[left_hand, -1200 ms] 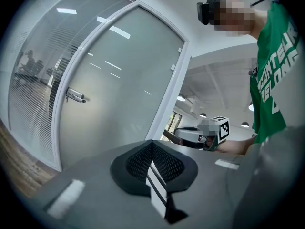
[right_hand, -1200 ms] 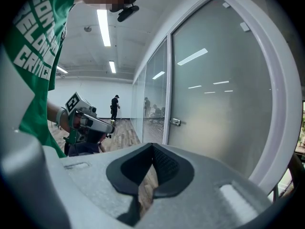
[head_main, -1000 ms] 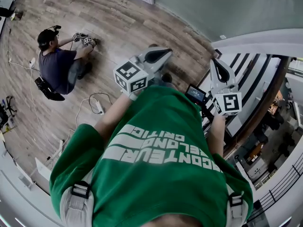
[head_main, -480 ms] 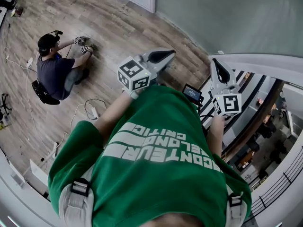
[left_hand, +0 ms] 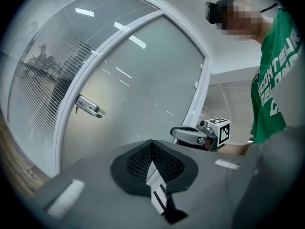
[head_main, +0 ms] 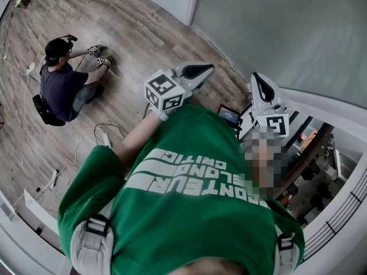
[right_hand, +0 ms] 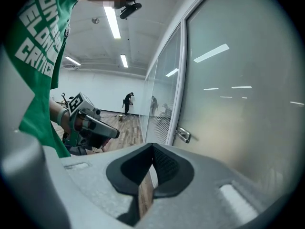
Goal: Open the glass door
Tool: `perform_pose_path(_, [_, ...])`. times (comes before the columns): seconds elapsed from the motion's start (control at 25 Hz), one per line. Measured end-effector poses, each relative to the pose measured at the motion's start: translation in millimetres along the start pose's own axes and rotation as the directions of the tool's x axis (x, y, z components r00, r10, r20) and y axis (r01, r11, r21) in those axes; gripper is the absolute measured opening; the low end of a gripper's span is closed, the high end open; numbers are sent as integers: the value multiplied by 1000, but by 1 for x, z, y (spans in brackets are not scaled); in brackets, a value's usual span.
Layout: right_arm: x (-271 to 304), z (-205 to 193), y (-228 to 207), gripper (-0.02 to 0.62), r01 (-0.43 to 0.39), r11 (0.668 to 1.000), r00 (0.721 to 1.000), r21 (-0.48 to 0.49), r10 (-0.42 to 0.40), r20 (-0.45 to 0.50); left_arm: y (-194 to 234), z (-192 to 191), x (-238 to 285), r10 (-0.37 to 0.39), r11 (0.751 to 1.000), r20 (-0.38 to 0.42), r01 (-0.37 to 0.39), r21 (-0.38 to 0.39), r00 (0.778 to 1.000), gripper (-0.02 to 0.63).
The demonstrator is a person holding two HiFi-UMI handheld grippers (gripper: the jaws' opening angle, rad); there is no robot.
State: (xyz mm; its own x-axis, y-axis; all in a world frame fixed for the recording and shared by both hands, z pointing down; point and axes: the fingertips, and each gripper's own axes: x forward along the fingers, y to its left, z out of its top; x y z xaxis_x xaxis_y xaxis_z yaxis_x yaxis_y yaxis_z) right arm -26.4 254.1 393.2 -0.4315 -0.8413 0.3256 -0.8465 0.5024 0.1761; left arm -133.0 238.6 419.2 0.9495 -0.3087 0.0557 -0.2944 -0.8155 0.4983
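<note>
The frosted glass door [head_main: 275, 33] stands shut ahead, in a white frame [head_main: 192, 2]. Its metal lever handle [left_hand: 88, 107] sits at the door's left edge in the left gripper view and shows low at centre as a handle [right_hand: 183, 135] in the right gripper view. My left gripper [head_main: 205, 69] and right gripper [head_main: 256, 77] are held out in front of my chest, side by side and pointing at the door. Both are shut and empty, still well short of the handle. Neither touches the door.
A person [head_main: 60, 79] crouches on the wood floor at the left with another pair of grippers. Cables [head_main: 94, 135] trail across the floor. A white railing [head_main: 321, 105] with a drop to a lower level lies at the right. A striped glass panel [left_hand: 33, 80] adjoins the door.
I have walked toward the glass door, carrying both grippers forward. The door fills more of the head view, and the crouching person has slid toward the left edge.
</note>
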Motion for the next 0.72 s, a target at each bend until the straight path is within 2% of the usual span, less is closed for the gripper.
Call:
perform_pose_path(0.44, [48, 8, 1, -8, -47, 998, 999, -33, 47, -7, 41, 18, -10, 42, 999, 20, -42, 5, 999, 14])
perform_pose_path(0.72, [70, 4, -30, -8, -49, 998, 999, -27, 49, -8, 61, 30, 12, 52, 998, 6, -52, 20, 999, 15])
